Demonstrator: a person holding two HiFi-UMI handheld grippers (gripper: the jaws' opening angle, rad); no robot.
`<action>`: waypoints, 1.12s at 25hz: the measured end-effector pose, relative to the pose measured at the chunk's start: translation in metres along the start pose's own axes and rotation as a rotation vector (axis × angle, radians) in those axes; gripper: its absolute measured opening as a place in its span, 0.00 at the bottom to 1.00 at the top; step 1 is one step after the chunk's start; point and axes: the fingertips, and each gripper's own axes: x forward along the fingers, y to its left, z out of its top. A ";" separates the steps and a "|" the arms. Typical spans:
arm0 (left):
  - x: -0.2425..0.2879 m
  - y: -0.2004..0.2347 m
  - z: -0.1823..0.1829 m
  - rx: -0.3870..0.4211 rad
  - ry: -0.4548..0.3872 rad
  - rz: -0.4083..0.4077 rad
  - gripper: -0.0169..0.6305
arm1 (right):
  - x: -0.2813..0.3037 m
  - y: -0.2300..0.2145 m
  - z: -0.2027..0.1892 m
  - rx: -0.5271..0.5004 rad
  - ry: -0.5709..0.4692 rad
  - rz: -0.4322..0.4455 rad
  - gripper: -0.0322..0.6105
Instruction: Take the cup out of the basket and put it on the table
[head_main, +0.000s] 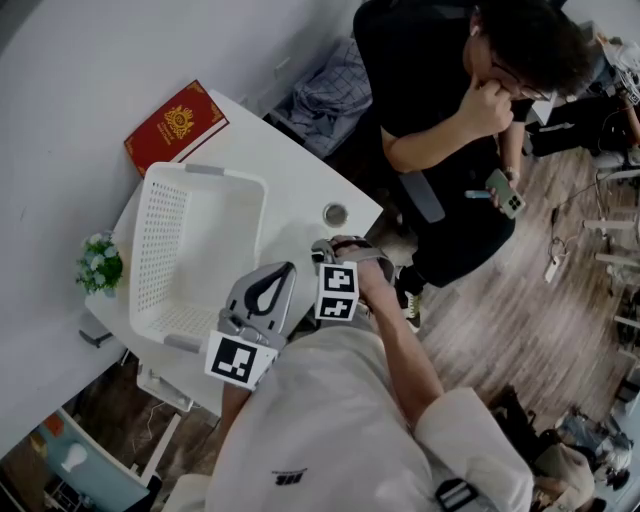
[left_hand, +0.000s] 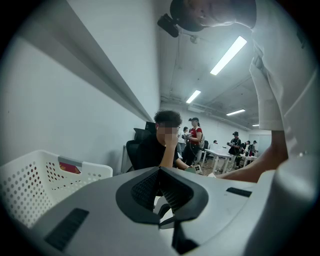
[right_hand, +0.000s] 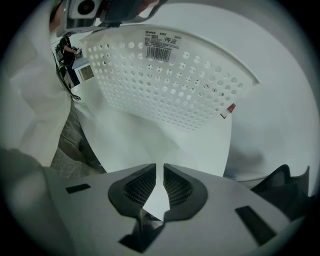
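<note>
My right hand-held gripper (head_main: 322, 249) (right_hand: 157, 175) points steeply down at the white counter (head_main: 297, 168). Its jaws are drawn almost together, with only a thin slit between the tips and nothing in them. My left hand-held gripper (head_main: 287, 268) (left_hand: 160, 170) sits just at its 9 o'clock, held nearly level with its tips touching, also empty.

In the head view the small round cup (head_main: 335, 214) stands on the counter near the right hand-held gripper, at its 12 o'clock. It is outside the basket and close to the counter's edge. From above it shows a grey, metal-looking rim and a darker inside.

The white perforated plastic basket (head_main: 160, 240) lies at the cup's 9 o'clock. A red hardcover book with a gold emblem (head_main: 175, 125) lies beyond it at 11 o'clock.
</note>
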 end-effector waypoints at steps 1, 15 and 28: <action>0.000 0.000 0.000 0.001 -0.001 -0.001 0.04 | -0.002 0.000 0.001 0.004 -0.003 -0.006 0.10; -0.003 0.000 0.000 0.001 -0.009 -0.004 0.04 | -0.075 -0.022 0.029 0.398 -0.398 -0.073 0.07; -0.012 -0.004 0.026 0.014 -0.083 -0.025 0.04 | -0.238 -0.065 0.078 0.583 -1.111 -0.186 0.07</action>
